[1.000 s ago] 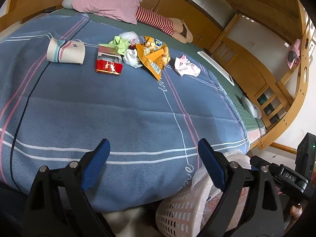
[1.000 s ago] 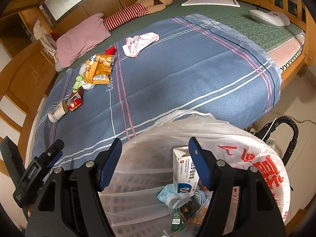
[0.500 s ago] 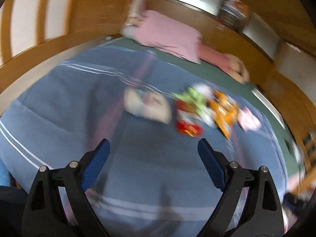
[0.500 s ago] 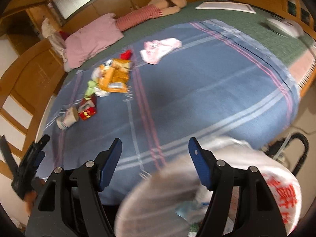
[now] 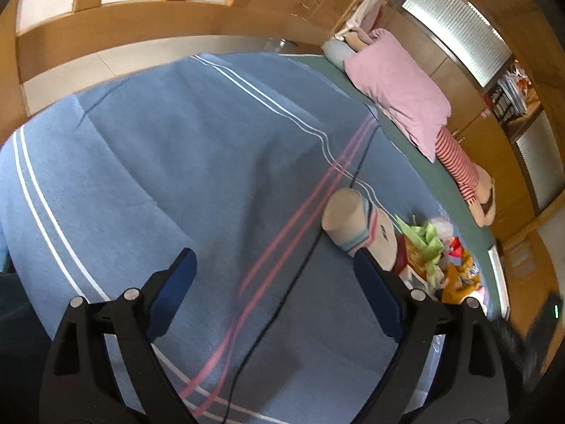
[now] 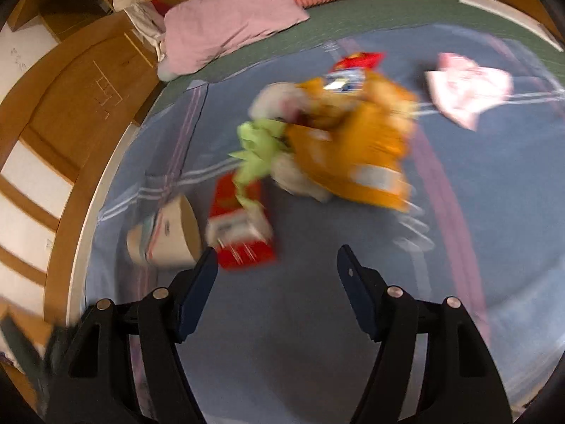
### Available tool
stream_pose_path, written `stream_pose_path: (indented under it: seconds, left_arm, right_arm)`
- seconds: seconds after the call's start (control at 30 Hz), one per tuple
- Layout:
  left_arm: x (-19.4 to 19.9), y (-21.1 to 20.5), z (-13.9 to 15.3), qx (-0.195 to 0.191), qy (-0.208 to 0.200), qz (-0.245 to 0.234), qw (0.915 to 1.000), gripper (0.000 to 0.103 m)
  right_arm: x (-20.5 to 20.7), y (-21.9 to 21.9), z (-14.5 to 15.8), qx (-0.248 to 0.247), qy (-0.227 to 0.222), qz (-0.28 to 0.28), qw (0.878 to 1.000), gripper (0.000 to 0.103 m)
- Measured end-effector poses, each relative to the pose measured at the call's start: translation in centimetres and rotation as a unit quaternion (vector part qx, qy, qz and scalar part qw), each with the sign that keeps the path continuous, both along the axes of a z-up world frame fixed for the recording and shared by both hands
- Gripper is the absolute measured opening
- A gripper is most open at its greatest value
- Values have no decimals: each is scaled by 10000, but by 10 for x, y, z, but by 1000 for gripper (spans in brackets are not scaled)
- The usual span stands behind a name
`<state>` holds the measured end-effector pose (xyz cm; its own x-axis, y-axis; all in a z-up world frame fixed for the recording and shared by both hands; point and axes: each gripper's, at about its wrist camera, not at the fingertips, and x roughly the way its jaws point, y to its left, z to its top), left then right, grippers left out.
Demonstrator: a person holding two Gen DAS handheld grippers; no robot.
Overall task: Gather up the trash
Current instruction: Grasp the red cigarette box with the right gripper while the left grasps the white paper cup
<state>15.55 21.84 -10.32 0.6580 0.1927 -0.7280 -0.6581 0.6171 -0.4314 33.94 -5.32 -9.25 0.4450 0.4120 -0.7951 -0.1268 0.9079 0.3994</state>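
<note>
- Left hand-held gripper (image 5: 275,272): jaws spread wide, nothing between them; held over the blue blanket (image 5: 176,176) on the bed.
- Right hand-held gripper (image 6: 277,266): jaws spread wide, nothing between them; held over the same blanket, view blurred.
- Paper cup (image 5: 360,228): on its side on the blanket, just ahead of the left gripper's right fingertip (image 5: 365,265) and overlapping it in the view; whether they touch I cannot tell. In the right view it lies just ahead of the left fingertip (image 6: 208,261).
- Red box (image 6: 243,226): flat on the blanket beside the cup, just ahead of the right gripper, toward its left finger.
- Green wrapper (image 6: 259,150): crumpled, beyond the red box, partly over it.
- Orange bag (image 6: 356,141): beyond the right gripper, against the green wrapper.
- White bag (image 6: 279,100): crumpled, at the orange bag's far left.
- Pink wrapper (image 6: 469,88): apart from the pile, far right.
- Pink pillow (image 5: 399,88): at the head of the bed, well apart from the trash.
</note>
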Motion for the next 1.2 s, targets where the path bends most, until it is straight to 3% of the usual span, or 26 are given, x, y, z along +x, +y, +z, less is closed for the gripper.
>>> stream_pose_path:
  seconds: [0.23, 0.33, 0.4, 0.47, 0.53, 0.6, 0.67, 0.7, 0.77, 0.8, 0.9, 0.97, 1.2]
  left_arm:
    - [6, 4, -3, 74, 125, 42, 9999, 90]
    - [6, 7, -1, 73, 60, 92, 9999, 92]
    - [13, 12, 1, -41, 4, 237, 9997, 92]
    - [32, 14, 6, -174, -196, 149, 9995, 92]
    - [57, 12, 11, -65, -345, -8, 9994, 97]
    - [88, 5, 10, 202, -201, -341, 9990, 97]
    - [106, 2, 2, 198, -103, -563, 9982, 97]
    - [111, 1, -1, 153, -88, -617, 9979, 94]
    - [121, 0, -12, 26, 111, -805, 9967, 67]
    - [124, -2, -17, -41, 215, -904, 9957, 46]
    - [121, -3, -22, -240, 50, -1126, 9933, 26]
    - [116, -11, -15, 152, 97, -1238, 9921, 21]
    - [90, -38, 7, 498, -331, -1619, 9850, 19]
  right_arm:
    - [49, 61, -28, -233, 283, 215, 9991, 69]
    - [55, 72, -39, -629, 364, 312, 9969, 69]
    - [51, 73, -40, -874, 179, 401, 9952, 56]
    - [42, 71, -40, -1058, 58, 581, 9927, 55]
    - [29, 63, -41, -1098, 33, 754, 9911, 55]
    - [11, 53, -40, -1123, 61, 995, 9887, 55]
    - [-6, 43, -39, -1144, 148, 1228, 9857, 55]
    - [-14, 37, -37, -1144, 192, 1322, 9844, 55]
    - [-24, 24, -34, -1048, 289, 1379, 9845, 55]
    - [-28, 16, -33, -963, 340, 1353, 9855, 55]
    - [-39, -2, -26, -765, 329, 1170, 9896, 55]
    - [-48, -11, -20, -698, 222, 1015, 9921, 55]
    - [-80, -47, 26, -446, -428, 606, 9962, 55]
